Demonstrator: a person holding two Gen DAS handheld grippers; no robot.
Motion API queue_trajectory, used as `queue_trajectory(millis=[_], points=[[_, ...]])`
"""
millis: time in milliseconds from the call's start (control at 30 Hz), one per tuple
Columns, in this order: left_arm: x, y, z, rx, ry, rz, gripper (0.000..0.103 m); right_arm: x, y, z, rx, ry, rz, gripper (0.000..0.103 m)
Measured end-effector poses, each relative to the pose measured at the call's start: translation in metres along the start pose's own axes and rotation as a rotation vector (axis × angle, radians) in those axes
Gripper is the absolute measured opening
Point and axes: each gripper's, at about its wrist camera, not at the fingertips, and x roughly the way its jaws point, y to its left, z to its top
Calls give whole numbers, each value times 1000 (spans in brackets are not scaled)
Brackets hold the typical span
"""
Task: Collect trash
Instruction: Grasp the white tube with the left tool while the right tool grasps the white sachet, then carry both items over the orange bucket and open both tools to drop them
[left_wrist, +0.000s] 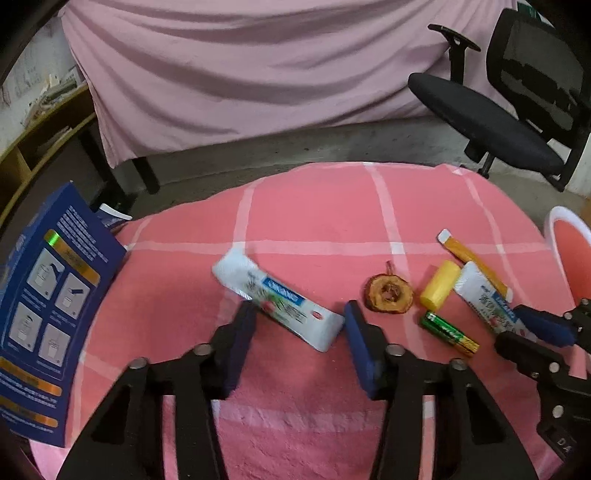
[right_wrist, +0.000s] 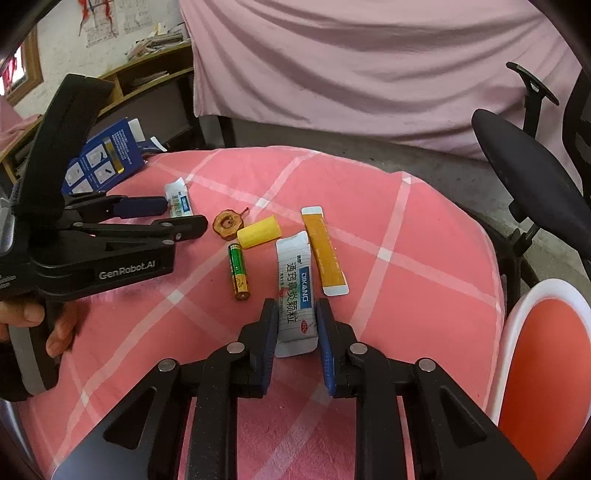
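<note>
Left gripper (left_wrist: 299, 314): jaws part open, straddling white sachet (left_wrist: 277, 301); long axis runs 10-to-4 o'clock, pads at its ends, contact unclear. Right gripper (right_wrist: 295, 325): jaws narrow, flanking second white sachet (right_wrist: 295, 291), long axis 12-to-6, pads against its edges. Bin (right_wrist: 517, 332) at 3 o'clock, nearer right hand.
</note>
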Motion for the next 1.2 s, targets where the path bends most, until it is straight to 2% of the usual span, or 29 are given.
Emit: queue_trajectory(millis=[67,400,533,667,800,967,1067,1200], points=[[0,3,-2,-4,-2,6,28,0,-1,0,8,-2,7,19],[-18,12,-26,47,-44,-26,21,-8,-11,-3,79,-23,91,19],[-32,14,-45,53,-51,-104,21,-13,-3,-5,49,-29,86,19],[-47,18,-60,29,-56,-191,20,-22,0,-8,35,-73,74,19],[-61,18,-69,-1,-79,-218,20,-34,4,-11,17,-136,63,18],[-85,12,-71,-15,-184,-201,20,-57,14,-17,-25,-267,-4,19],[-104,4,-76,3,-280,-164,20,-73,17,-23,-35,-367,-40,18],[-124,-3,-79,10,-409,-161,20,-93,14,-31,-12,-499,-58,18]])
